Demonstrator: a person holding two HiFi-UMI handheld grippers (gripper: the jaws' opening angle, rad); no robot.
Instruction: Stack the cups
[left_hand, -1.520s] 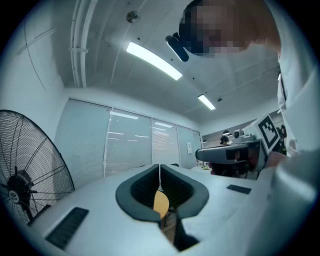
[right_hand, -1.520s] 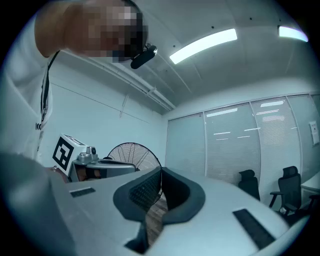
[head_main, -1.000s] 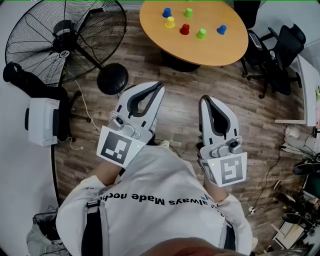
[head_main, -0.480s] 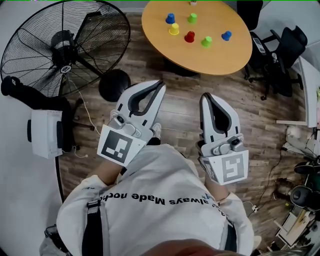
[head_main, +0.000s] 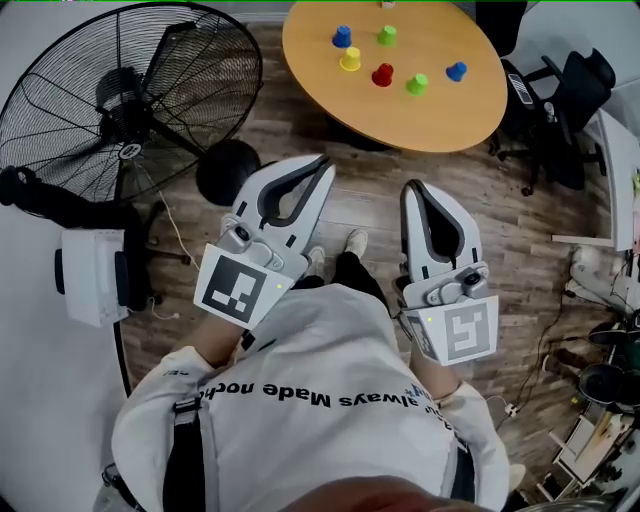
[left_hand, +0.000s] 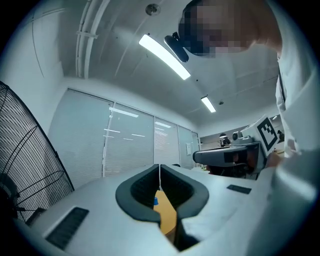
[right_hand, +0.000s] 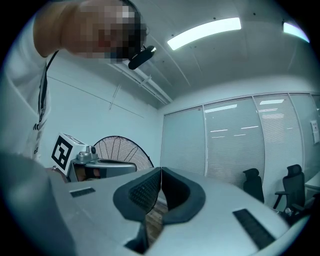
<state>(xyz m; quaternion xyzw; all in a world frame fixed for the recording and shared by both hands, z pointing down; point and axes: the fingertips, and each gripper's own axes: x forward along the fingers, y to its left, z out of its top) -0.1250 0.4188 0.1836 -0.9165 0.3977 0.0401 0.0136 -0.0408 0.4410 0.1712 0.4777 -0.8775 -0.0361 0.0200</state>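
Orange-brown wood forms the round tabletop (head_main: 440, 115) at the top of the head view. Six small cups stand on it, each apart from the others: a blue cup (head_main: 342, 36), a green cup (head_main: 386, 35), a yellow cup (head_main: 351, 60), a red cup (head_main: 382, 75), a second green cup (head_main: 417, 84) and a second blue cup (head_main: 456, 71).

The left hand-held gripper (head_main: 322, 164) and the right hand-held gripper (head_main: 413, 187) are held side by side over the plank floor (head_main: 500, 220). Both point toward the tabletop and are well short of it. Each gripper's own view shows its jaw tips pressed together with nothing pinched between them.

A large black fan (head_main: 130, 110) stands to the left of the tabletop, and black office chairs (head_main: 560, 100) stand to its right.
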